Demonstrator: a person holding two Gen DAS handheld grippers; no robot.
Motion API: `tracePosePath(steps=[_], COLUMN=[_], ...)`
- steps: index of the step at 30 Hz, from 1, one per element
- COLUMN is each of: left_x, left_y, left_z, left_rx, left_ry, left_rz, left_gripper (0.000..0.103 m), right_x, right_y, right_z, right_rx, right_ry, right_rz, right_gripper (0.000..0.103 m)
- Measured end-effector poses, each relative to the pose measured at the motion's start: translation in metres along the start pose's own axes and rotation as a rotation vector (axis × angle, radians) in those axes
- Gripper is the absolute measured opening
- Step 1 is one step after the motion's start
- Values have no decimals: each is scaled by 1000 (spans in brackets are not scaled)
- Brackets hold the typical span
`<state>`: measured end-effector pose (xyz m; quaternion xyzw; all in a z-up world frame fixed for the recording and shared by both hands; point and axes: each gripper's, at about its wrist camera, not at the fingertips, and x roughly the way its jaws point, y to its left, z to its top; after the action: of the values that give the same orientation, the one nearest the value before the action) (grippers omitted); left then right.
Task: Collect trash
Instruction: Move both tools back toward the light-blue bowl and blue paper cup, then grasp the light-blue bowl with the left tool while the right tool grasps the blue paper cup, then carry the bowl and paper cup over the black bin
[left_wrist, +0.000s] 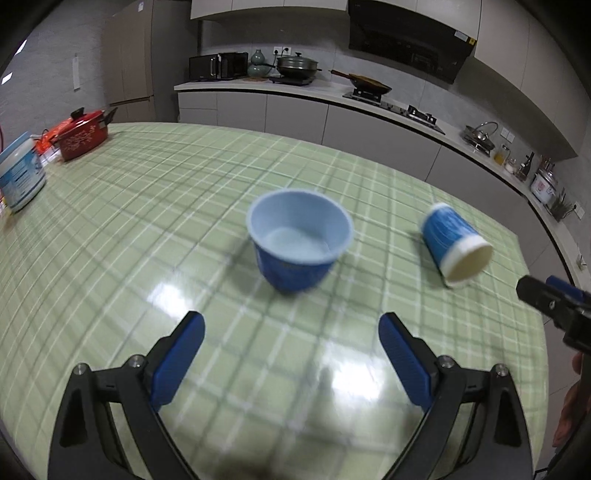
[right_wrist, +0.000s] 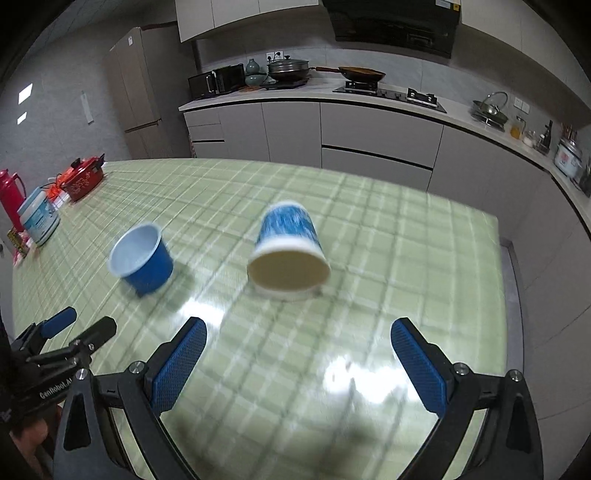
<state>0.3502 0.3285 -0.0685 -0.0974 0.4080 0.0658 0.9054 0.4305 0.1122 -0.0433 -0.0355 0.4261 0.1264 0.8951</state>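
A short blue cup stands upright and empty on the green checked tablecloth. To its right a blue-and-white paper cup lies on its side, mouth toward me. My left gripper is open, its blue pads spread wide just short of the upright cup. My right gripper is open too, with the tipped cup ahead of its gap. Each gripper also shows at the edge of the other's view: the right gripper and the left gripper.
At the table's far left stand a red pot, a white-blue tub and a red flask. The table's right edge drops to the floor. Kitchen counters run behind.
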Motion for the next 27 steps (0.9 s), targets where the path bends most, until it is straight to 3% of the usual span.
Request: tracePosePath(steps=[6, 14, 17, 19, 20, 21, 27], left_x=[38, 60, 63, 64, 63, 62, 49], left_y=[4, 0, 0, -2, -3, -4, -8], left_z=[23, 33, 32, 32, 32, 31, 31], left_rx=[12, 28, 35, 39, 50, 54, 58], left_ry=[19, 44, 49, 57, 52, 52, 33], left_rz=[-26, -46, -56, -77, -76, -84, -104], left_gripper=[96, 96, 91, 83, 76, 76, 76], right_x=[42, 85, 93, 98, 102, 104, 88], right_y=[9, 10, 10, 10, 10, 9, 6], right_z=[35, 43, 43, 42, 41, 40, 36], right_rx=[2, 0, 3, 2, 2, 6, 24], right_ry=[19, 76, 88, 100, 115, 128, 92], right_rz=[-31, -60, -53, -47, -39, -31, 8], right_gripper=[101, 101, 101, 95, 82, 71, 64])
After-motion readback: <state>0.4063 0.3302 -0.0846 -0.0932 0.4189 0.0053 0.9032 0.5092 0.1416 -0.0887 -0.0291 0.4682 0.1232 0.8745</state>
